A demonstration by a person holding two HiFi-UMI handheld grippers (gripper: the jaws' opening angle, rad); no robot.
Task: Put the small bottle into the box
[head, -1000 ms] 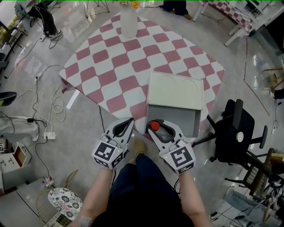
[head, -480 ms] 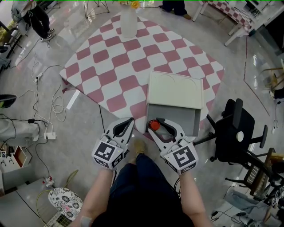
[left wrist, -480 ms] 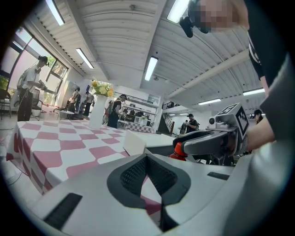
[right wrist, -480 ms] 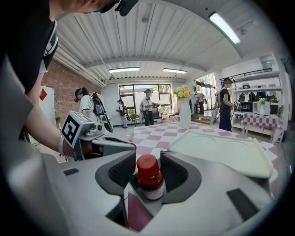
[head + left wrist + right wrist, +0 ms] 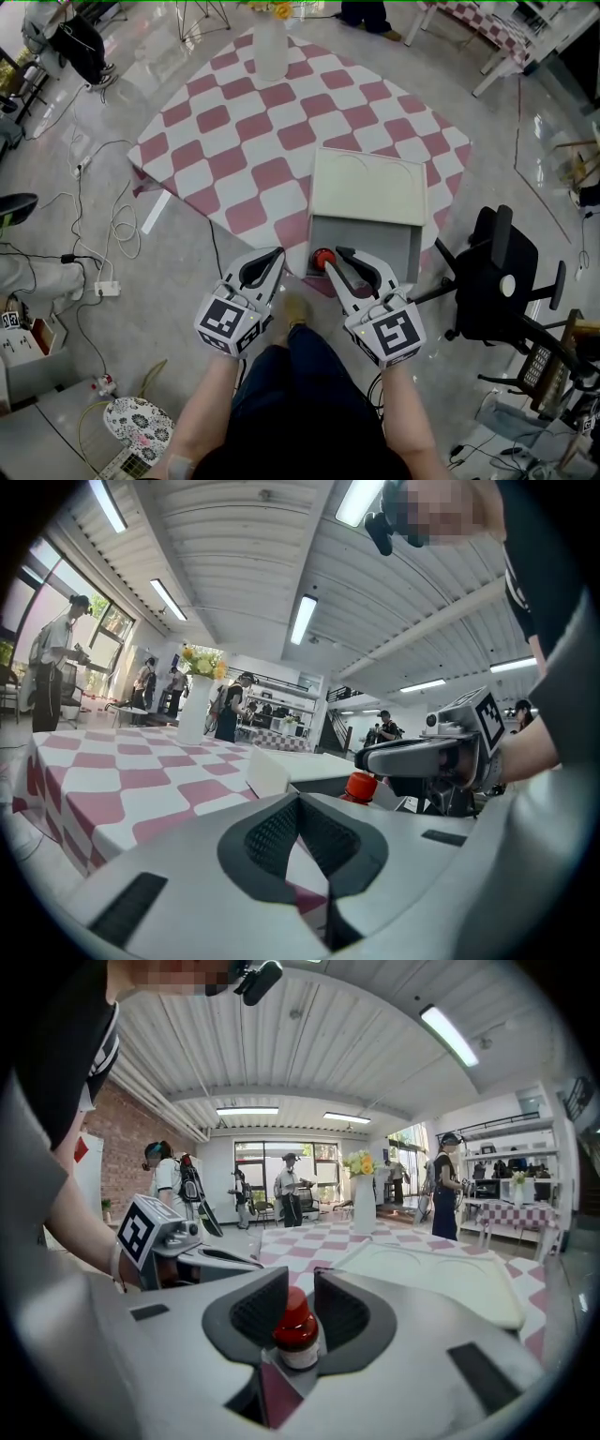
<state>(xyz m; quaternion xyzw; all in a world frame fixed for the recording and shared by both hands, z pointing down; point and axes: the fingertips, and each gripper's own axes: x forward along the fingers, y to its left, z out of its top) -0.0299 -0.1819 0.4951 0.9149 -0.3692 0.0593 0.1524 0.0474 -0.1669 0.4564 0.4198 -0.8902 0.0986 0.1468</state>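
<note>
Since the right gripper (image 5: 334,258) has just been closing its jaws and clamps the bottle (image 5: 297,1330) upright between its pads, red cap up, the move turns on where the box (image 5: 375,244) lies: just ahead and slightly right. The bottle is at the open tray's near left corner, with the lid (image 5: 368,187) folded back beyond. The left gripper (image 5: 277,255), jaws together and empty, hangs alongside, farther from the tray.
</note>
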